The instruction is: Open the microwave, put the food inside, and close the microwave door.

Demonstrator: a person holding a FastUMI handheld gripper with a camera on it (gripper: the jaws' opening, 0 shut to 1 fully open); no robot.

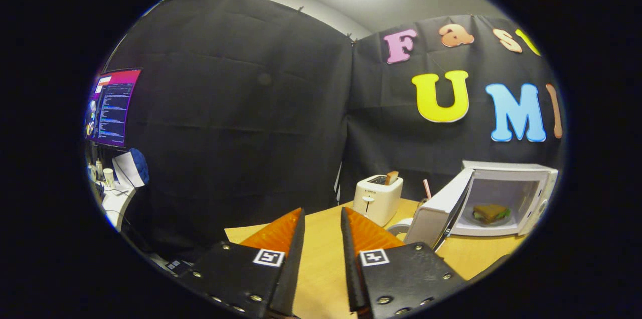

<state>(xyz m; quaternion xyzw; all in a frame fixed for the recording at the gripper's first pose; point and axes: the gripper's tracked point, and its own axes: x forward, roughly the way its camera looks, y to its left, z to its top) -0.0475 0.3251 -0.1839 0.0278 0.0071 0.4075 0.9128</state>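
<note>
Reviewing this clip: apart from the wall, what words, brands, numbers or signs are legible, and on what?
Nothing can be quoted.
Toaster: small mark on its front, too blurred to read.
Microwave: door open, no legible text.
Monitor: lines of text, too small to read.
Gripper: two square marker tags, patterns rather than words; jaws slightly apart, empty, above the table.

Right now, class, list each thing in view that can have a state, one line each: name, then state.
microwave: upright on the table, its inside lit
microwave door: swung open
sandwich: lying inside the microwave
toaster: upright, a slice standing in its slot
monitor: switched on
gripper: fingers slightly apart, holding nothing
</note>
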